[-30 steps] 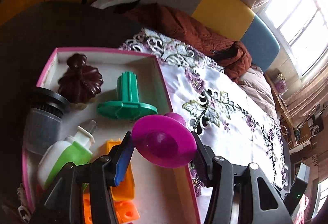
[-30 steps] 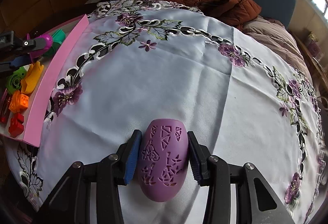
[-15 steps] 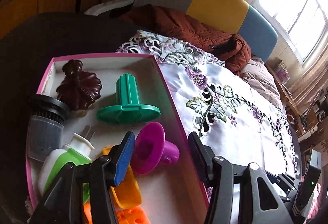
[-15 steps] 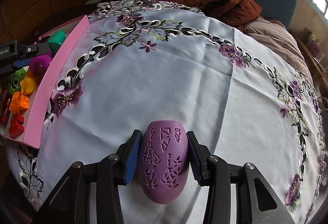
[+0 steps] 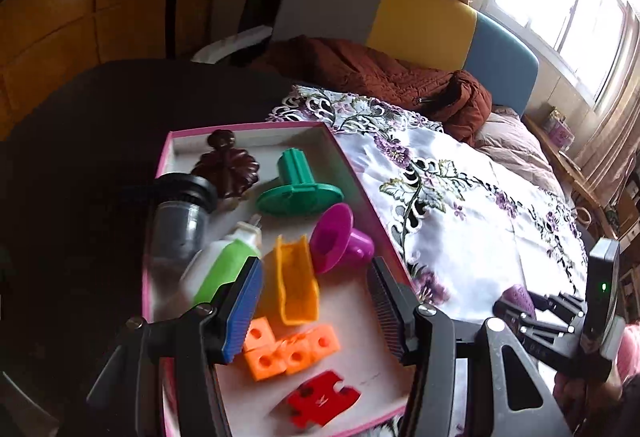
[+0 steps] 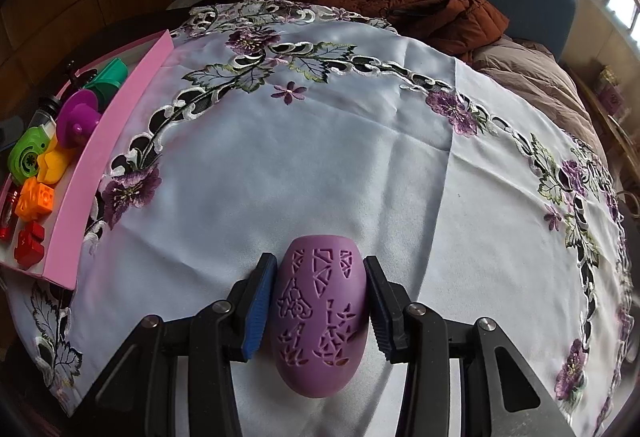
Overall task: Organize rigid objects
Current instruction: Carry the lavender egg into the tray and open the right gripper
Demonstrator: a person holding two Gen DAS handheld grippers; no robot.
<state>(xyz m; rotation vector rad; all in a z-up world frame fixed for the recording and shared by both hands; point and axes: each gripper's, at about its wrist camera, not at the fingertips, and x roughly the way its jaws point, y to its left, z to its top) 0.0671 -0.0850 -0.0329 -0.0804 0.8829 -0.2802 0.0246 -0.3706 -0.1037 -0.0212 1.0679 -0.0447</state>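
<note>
A magenta flared cup (image 5: 334, 241) lies on its side inside the pink box (image 5: 248, 127), free of my left gripper (image 5: 316, 301). That gripper hovers open over the box's near half, with nothing between its fingers. My right gripper (image 6: 318, 301) is shut on a purple egg-shaped shell with cut-out patterns (image 6: 320, 317), low over the white embroidered tablecloth (image 6: 320, 157). In the left wrist view the shell (image 5: 518, 297) and the right gripper show at the right edge. The box (image 6: 108, 157) stands to the left of the right gripper.
The box also holds a green spool (image 5: 298, 189), a brown ornament (image 5: 226, 167), a dark bottle (image 5: 180, 221), a green-and-white bottle (image 5: 224, 265), an orange scoop (image 5: 294, 281), orange cubes (image 5: 288, 349) and a red puzzle piece (image 5: 320, 397). A brown jacket (image 6: 400, 9) lies beyond the cloth.
My left gripper let go of the magenta cup, which dropped into the box and tipped onto its side; the gripper then drew back and rose. The right gripper and shell stayed still.
</note>
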